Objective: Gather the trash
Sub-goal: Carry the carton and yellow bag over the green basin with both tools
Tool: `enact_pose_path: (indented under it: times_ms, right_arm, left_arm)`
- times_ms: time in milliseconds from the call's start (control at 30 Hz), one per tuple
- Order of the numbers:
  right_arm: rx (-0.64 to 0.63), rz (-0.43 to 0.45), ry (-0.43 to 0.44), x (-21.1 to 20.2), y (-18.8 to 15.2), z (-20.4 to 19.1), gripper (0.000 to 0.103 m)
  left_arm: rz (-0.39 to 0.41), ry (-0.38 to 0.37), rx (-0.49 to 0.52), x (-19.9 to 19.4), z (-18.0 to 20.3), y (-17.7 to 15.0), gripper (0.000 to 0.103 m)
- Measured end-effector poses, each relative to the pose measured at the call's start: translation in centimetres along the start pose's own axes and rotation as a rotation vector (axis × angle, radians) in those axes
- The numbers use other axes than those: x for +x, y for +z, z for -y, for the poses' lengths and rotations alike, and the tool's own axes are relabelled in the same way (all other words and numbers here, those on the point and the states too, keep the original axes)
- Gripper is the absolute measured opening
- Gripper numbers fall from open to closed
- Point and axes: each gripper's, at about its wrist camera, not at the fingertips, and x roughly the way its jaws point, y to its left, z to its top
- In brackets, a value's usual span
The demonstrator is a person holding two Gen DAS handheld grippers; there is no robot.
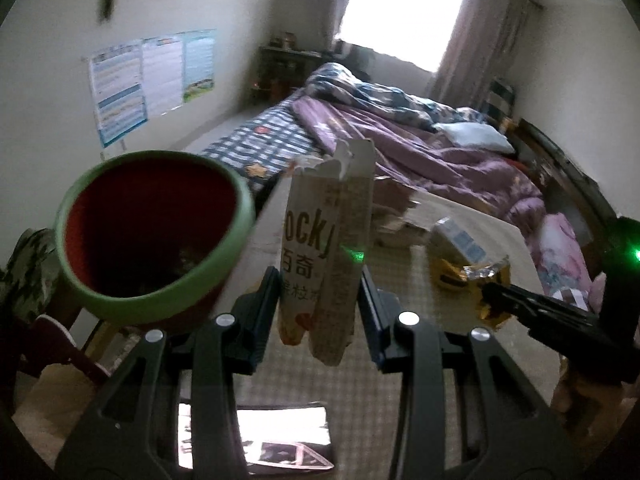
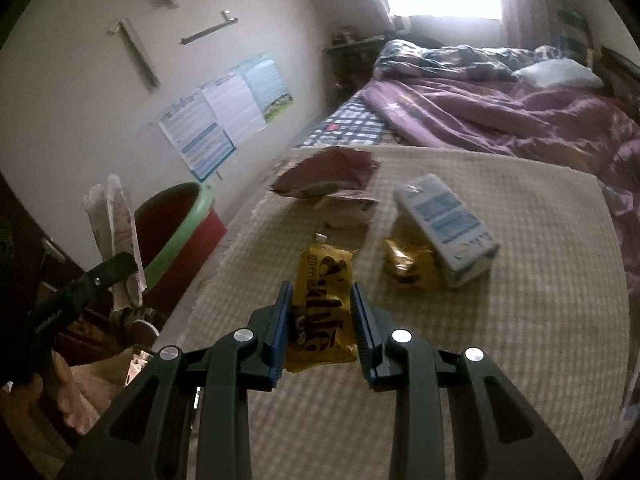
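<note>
My left gripper is shut on a torn white Pocky snack box, held upright just right of the red bin with a green rim. The box also shows in the right wrist view, beside the bin. My right gripper is shut on a yellow snack wrapper, just above the checked table mat. A crumpled gold wrapper, a white and blue carton and a dark red bag lie further back.
A bed with purple and blue quilts stands behind the table. Posters hang on the left wall. A shiny foil packet lies under my left gripper. The bin stands beyond the table's left edge.
</note>
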Motion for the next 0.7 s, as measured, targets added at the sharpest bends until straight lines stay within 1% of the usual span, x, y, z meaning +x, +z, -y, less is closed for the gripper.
enact_pose_path:
  times_ms: [133,367,533,700]
  right_arm:
    - [-0.039,-0.002,0.013,0.5,0.1,-1.9,0.029]
    - [-0.097,0.001,0.027,1.5,0.4,-4.4,0.029]
    - [-0.119,-0.003,0.038,2.4,0.8,-5.5,0.029]
    - [-0.132,-0.013,0.053,3.6,1.1,-6.4,0.029]
  left_arm:
    - [0.012,0.044,-0.031,-0.8,-2.3,-0.1,0.038]
    - [0.021,0.092,-0.078,-1.3,-5.5,0.2,0.038]
    - [0.032,0.116,-0.106,-1.6,-7.2,0.6,0.038]
    - [0.027,0.127,-0.116,-1.3,-8.1,0.5,0.038]
